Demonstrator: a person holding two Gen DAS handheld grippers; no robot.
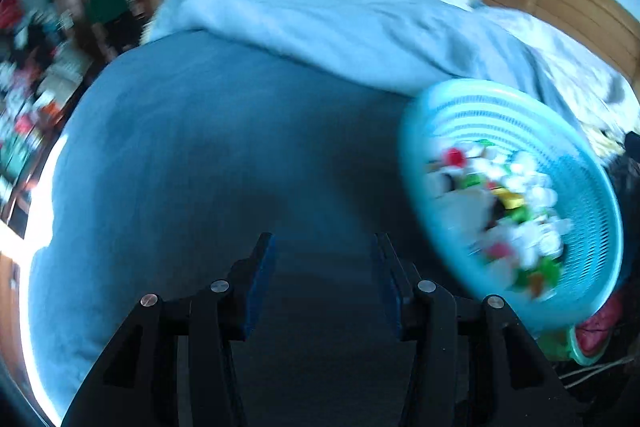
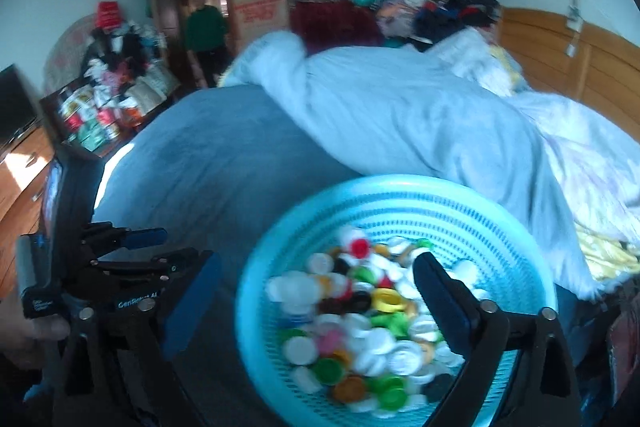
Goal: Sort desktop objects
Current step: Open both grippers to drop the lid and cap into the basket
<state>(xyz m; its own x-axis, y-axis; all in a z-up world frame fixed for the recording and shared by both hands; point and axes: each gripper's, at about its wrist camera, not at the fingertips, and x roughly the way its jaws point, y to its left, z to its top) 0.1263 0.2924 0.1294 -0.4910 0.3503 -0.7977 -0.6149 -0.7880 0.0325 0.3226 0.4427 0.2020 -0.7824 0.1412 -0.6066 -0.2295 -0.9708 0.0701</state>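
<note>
Here, a turquoise basket (image 2: 400, 203) heaped with bottle caps (image 2: 360, 311) rests on the blue bedspread (image 1: 200, 147); the right gripper (image 2: 316, 291) gapes wide above it, empty, while the left gripper (image 1: 324, 259) stands partly open, holding nothing.

One basket (image 2: 400, 195) holds a heap of bottle caps (image 2: 360, 311), too many and too blurred to count; most are white, several green, a few red, yellow and orange. Two grippers show: the left (image 1: 323, 247) and the right (image 2: 316, 267). One person (image 2: 206, 27) stands in the doorway.
</note>
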